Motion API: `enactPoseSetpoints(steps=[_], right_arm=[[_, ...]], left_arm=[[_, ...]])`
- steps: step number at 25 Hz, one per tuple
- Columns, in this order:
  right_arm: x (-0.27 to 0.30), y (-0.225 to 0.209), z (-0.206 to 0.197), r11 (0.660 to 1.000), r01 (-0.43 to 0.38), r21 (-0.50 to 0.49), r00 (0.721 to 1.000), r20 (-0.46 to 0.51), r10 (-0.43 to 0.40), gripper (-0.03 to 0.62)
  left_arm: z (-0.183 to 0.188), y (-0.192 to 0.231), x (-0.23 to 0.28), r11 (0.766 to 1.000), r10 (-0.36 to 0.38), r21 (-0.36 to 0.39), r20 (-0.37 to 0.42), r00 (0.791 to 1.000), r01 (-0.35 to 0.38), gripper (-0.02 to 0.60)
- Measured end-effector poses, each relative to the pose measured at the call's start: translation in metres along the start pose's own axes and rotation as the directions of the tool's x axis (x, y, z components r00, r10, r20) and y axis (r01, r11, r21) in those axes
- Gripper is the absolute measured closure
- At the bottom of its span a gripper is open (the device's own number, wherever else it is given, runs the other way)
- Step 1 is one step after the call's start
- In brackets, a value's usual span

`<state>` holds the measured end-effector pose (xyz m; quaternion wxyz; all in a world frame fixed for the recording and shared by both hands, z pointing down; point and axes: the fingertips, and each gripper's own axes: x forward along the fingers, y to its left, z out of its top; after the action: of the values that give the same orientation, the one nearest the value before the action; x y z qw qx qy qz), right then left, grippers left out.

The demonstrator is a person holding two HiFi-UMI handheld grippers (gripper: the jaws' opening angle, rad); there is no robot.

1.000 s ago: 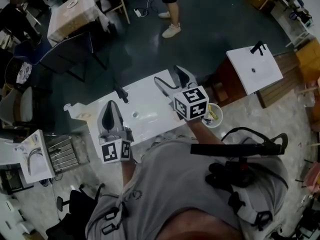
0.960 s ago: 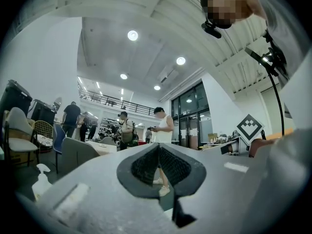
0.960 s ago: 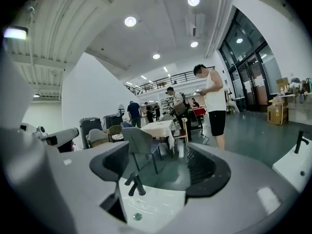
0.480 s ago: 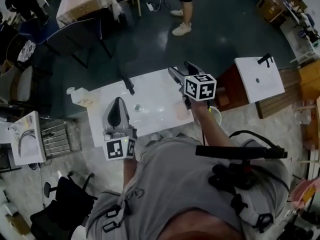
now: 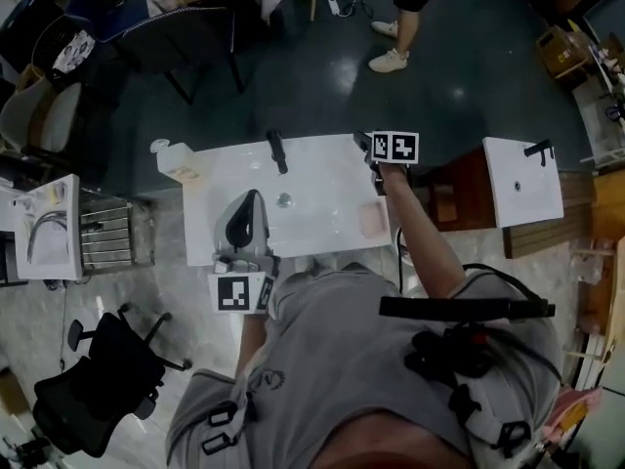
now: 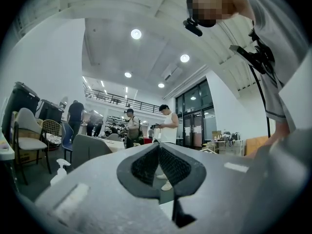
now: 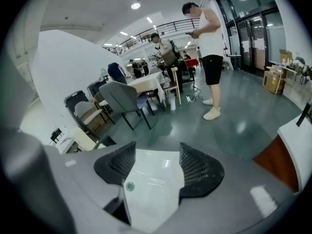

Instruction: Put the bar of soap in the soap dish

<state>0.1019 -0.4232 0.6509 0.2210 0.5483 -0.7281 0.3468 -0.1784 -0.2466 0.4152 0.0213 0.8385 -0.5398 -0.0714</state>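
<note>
The fingers (image 7: 197, 168) of the right gripper (image 7: 156, 167) stand well apart and are closing. Between them is only the bare white worktop (image 5: 317, 179) and a small round spot (image 7: 129, 185) on it, likely the drain. The fingers (image 6: 146, 165) of the left gripper (image 6: 158, 147) meet at their tips and hold nothing. That gripper hovers over the near left part of the worktop.

Over the last second the right gripper has dropped from high over the near right edge to the far right corner. Its nose has tipped down toward the surface and its fingers have narrowed. The left gripper has barely shifted. By the look of it, the right hand is on its approach and has made no grasp yet.

A pale pink block (image 5: 373, 220), probably the bar of soap, lies untouched on the near right part of the worktop. It sits just beside the right forearm, nearer than the fingers. A small tan object (image 5: 184, 173) sits at the far left corner beside a pump bottle (image 5: 159, 147). It may be the soap dish, though it is too small to tell. Block and tan object lie well apart, with the tap (image 5: 277, 151) between them.

No brand or wording can be read. The marker cubes (image 5: 395, 147) show only black-and-white square patterns.
</note>
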Motion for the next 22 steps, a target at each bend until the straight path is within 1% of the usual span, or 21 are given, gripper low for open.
enactPoseSetpoints(steps=[3, 5, 6, 8, 11, 14, 17, 20, 22], right_arm=[[0.032, -0.022, -0.013, 0.999, 0.049, -0.001, 0.996, -0.081, -0.049, 0.321], [0.050, -0.033, -0.024, 0.998, 0.067, -0.003, 0.988, -0.139, -0.067, 0.325], [0.059, -0.037, -0.030, 0.997, 0.074, -0.002, 0.983, -0.169, -0.073, 0.333], [0.075, -0.046, -0.043, 0.996, 0.091, 0.001, 0.971, -0.224, -0.089, 0.370], [0.098, -0.061, -0.059, 0.993, 0.119, -0.004, 0.951, -0.287, -0.115, 0.369], [0.116, -0.074, -0.071, 0.989, 0.145, -0.013, 0.928, -0.345, -0.141, 0.368], [0.134, -0.084, -0.088, 0.987, 0.163, -0.011, 0.897, -0.414, -0.153, 0.368], [0.148, -0.090, -0.102, 0.983, 0.180, -0.038, 0.866, -0.468, -0.177, 0.368], [0.156, -0.095, -0.109, 0.979, 0.194, -0.059, 0.849, -0.490, -0.197, 0.367]], left_arm=[[-0.005, 0.002, -0.002, 1.000, 0.000, -0.001, -0.032, 0.999, 0.000, 0.581], [-0.007, 0.002, -0.004, 1.000, -0.009, -0.009, -0.034, 0.999, 0.008, 0.581], [-0.009, 0.003, -0.006, 1.000, -0.010, -0.009, -0.035, 0.999, 0.010, 0.581], [-0.012, 0.004, -0.007, 1.000, -0.005, -0.005, -0.045, 0.999, 0.005, 0.581], [-0.008, 0.005, -0.003, 1.000, 0.000, 0.017, -0.061, 0.998, 0.001, 0.581], [-0.005, 0.005, -0.003, 1.000, 0.008, 0.029, -0.066, 0.998, -0.006, 0.581], [-0.003, 0.005, -0.005, 0.999, 0.021, 0.031, -0.073, 0.997, -0.019, 0.581], [-0.004, 0.005, -0.007, 0.999, 0.041, 0.032, -0.054, 0.998, -0.039, 0.581], [-0.005, 0.005, -0.009, 0.998, 0.058, 0.024, -0.061, 0.996, -0.057, 0.581]])
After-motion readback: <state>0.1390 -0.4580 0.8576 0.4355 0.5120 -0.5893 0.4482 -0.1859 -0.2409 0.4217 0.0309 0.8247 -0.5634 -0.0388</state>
